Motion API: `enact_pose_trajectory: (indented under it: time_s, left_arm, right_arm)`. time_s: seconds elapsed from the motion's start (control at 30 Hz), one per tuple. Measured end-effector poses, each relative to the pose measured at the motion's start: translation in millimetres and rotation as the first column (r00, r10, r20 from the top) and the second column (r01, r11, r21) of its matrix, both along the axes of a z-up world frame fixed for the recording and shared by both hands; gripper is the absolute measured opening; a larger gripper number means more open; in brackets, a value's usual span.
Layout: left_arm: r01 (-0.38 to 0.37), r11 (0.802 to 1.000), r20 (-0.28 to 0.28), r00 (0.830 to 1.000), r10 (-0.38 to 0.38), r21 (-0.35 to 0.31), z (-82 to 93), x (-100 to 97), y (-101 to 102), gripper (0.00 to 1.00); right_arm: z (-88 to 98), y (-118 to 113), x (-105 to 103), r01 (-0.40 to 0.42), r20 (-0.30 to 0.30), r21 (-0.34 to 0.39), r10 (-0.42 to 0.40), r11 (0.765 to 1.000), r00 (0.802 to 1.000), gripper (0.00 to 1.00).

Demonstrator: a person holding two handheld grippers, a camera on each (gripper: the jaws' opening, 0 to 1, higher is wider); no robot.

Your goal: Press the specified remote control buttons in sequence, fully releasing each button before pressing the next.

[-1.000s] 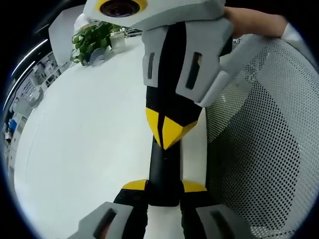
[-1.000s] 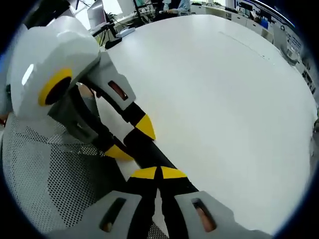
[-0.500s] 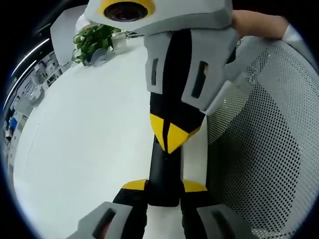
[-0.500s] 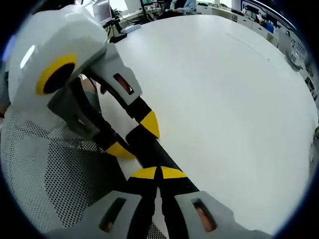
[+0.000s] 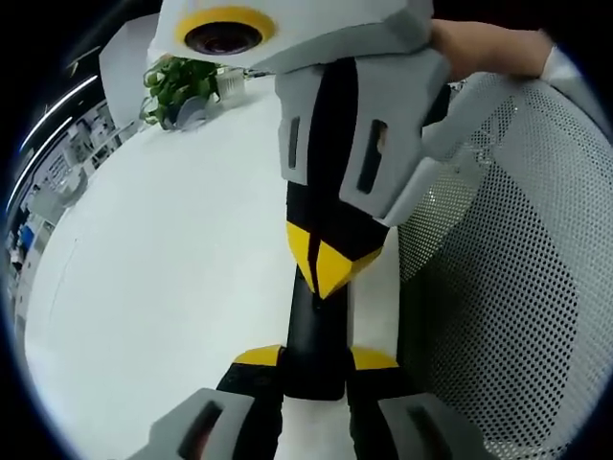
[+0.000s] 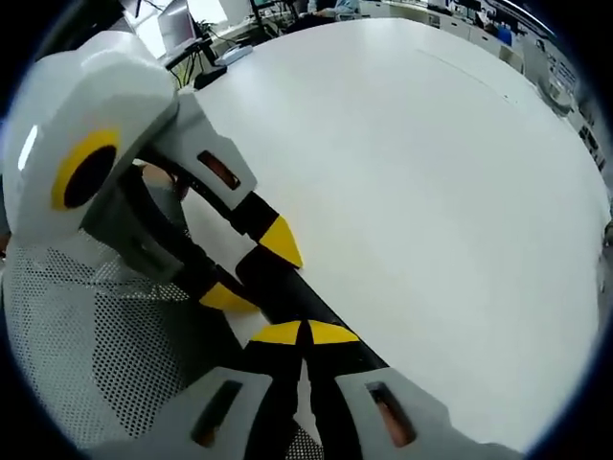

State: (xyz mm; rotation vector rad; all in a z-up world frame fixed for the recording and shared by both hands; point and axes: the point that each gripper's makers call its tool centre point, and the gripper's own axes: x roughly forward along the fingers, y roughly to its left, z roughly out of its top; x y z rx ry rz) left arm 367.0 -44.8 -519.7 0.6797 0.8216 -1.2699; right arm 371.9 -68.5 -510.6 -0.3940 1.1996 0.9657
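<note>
Left tool [image 5: 316, 359] clamps remote [image 5: 314, 331]; right tool [image 5: 321, 264] tips closed, atop it.

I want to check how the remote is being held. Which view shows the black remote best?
The left gripper view: the remote runs up the middle between the left hand-held gripper and the right hand-held gripper's shut tips. The right gripper view shows a shorter slanted stretch of it, partly covered by both.

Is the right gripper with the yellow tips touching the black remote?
Touching. In the left gripper view, the right gripper comes down with its shut yellow tips pressed onto the black remote, with no gap between them. The left gripper clamps the remote's near end.
</note>
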Motion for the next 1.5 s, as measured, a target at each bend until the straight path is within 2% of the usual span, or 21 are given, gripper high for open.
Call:
enact_pose_trajectory:
  time_s: [0.23, 0.3, 0.77, 1.23, 1.4, 1.5]
  left_arm:
    - [-0.001, 1.0, 0.001, 1.0, 0.001, -0.005, 0.3, 0.0, -1, 0.25]
    - [-0.002, 1.0, 0.0, 1.0, 0.002, -0.006, 0.3, 0.0, -1, 0.25]
    - [-0.005, 1.0, -0.001, 1.0, 0.005, -0.01, 0.2, 0.2, 0, 0.25]
    - [-0.004, 1.0, 0.0, 1.0, 0.004, -0.009, 0.5, -0.1, 0, 0.25]
    - [-0.004, 1.0, 0.001, 1.0, 0.004, -0.011, 0.4, 0.1, -1, 0.25]
    - [-0.004, 1.0, 0.0, 1.0, 0.004, -0.013, 0.2, 0.4, -1, 0.25]
  right_arm:
    - [0.8, 0, -1, 0.0, 0.01, 0.012, 0.0, 1.0, 1.0, 0.0]
    - [1.1, 0, 0, 0.024, -0.002, 0.013, -0.024, 1.0, 1.0, 0.0]
    - [4.2, 11, -4, -0.006, -0.007, 0.056, 0.007, 0.998, 1.0, 0.0]
    - [0.3, 12, -3, -0.032, 0.015, 0.047, 0.031, 0.998, 0.999, 0.0]
    - [0.1, 14, -4, -0.078, 0.045, 0.005, 0.078, 0.997, 0.996, 0.0]
    - [0.3, 13, -3, -0.062, 0.042, 0.02, 0.061, 0.998, 0.997, 0.0]
